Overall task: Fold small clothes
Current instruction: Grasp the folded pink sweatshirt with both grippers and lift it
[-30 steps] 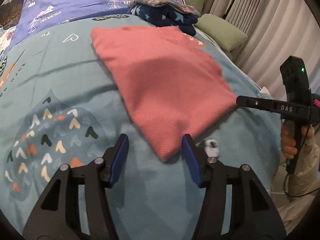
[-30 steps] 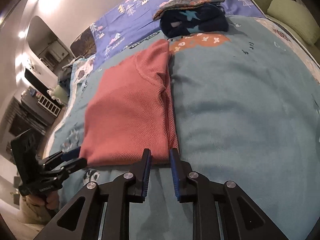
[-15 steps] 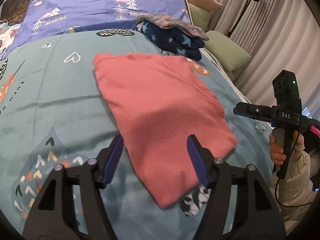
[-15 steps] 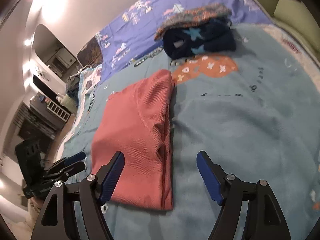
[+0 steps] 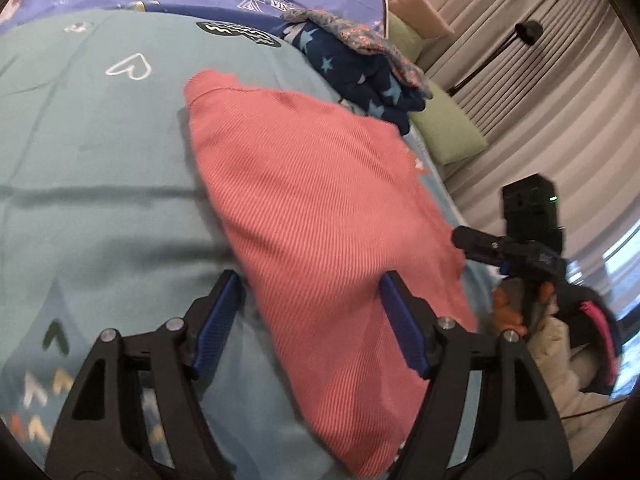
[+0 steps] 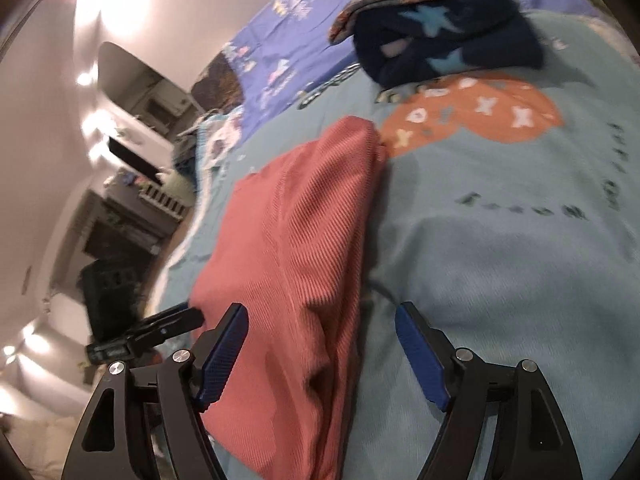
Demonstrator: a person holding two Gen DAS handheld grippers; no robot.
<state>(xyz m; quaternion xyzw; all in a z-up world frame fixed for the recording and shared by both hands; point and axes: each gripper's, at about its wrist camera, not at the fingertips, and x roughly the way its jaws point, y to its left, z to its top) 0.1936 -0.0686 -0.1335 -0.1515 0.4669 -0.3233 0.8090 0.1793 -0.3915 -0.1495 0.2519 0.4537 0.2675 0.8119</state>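
A pink ribbed garment lies folded into a long strip on the teal blanket. My left gripper hangs open just above the strip's near end, one blue pad on each side of the cloth and neither pressing it. In the right wrist view the same garment runs away from me, and my right gripper stands open over its near right edge. Each view also catches the other tool: the right gripper at the garment's right corner, the left gripper at its left corner.
A stack of folded clothes, navy with stars under a floral piece, sits at the far end of the bed. Green pillows, curtains and a floor lamp stand to the right. A person's hand holds the right tool.
The right gripper went from nearly shut at the garment's near edge to wide open. The left gripper opened wider. Both moved forward over the garment's near end.
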